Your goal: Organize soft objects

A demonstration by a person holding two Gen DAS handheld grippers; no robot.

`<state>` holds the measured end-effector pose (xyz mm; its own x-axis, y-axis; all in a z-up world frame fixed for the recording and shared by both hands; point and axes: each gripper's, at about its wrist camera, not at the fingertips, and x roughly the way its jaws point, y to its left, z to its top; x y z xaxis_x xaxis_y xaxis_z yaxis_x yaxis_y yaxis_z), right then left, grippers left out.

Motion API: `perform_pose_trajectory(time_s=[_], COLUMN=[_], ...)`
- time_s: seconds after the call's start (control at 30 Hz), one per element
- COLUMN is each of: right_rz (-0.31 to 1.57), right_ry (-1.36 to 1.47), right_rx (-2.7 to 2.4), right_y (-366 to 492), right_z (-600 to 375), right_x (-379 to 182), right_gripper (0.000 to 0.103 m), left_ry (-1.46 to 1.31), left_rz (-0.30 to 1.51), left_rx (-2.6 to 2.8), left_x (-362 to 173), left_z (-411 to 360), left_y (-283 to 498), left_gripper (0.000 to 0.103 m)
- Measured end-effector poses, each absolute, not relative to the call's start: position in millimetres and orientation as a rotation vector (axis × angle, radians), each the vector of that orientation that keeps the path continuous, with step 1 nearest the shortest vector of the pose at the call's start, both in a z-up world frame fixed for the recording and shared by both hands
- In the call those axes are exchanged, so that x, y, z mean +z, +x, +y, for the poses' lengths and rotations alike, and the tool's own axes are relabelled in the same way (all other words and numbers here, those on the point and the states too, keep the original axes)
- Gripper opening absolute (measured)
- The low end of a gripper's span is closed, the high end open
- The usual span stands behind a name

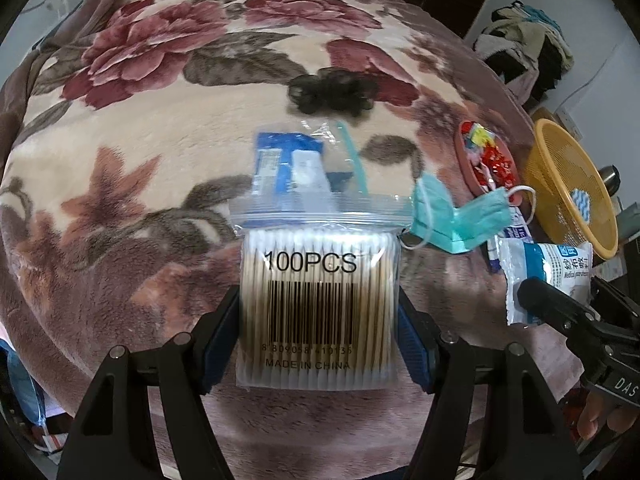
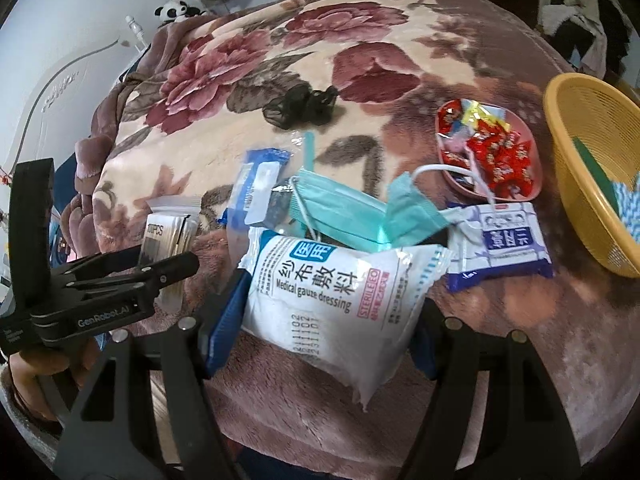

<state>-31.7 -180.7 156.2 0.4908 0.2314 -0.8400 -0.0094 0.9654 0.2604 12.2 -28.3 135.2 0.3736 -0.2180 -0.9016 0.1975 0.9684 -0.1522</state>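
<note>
cotton swab bag (image 1: 318,312) and white gauze pack (image 2: 336,300) held above blanket.

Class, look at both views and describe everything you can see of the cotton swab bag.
The cotton swab bag is a clear zip-top plastic pouch packed with wooden-stemmed, white-tipped swabs. It is printed "100PCS" with a barcode and "MADE IN CHINA". The left gripper clamps its two sides, holding it over the flowered blanket.
</note>
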Motion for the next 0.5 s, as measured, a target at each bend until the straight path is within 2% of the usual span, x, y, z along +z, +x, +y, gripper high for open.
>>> perform_pose_trajectory(time_s=[0.5], right_rz=[0.984], right_ry=[0.306], right_rx=[0.078], right_y=[-56.6], right_z=[-232.4], right_x=[172.7], right_gripper=[0.071], left_ry=[0.055], left_rz=[1.122], left_rx=[-0.349], left_x=[158.4], left_z=[-91.3], left_y=[8.1], left_gripper=[0.072])
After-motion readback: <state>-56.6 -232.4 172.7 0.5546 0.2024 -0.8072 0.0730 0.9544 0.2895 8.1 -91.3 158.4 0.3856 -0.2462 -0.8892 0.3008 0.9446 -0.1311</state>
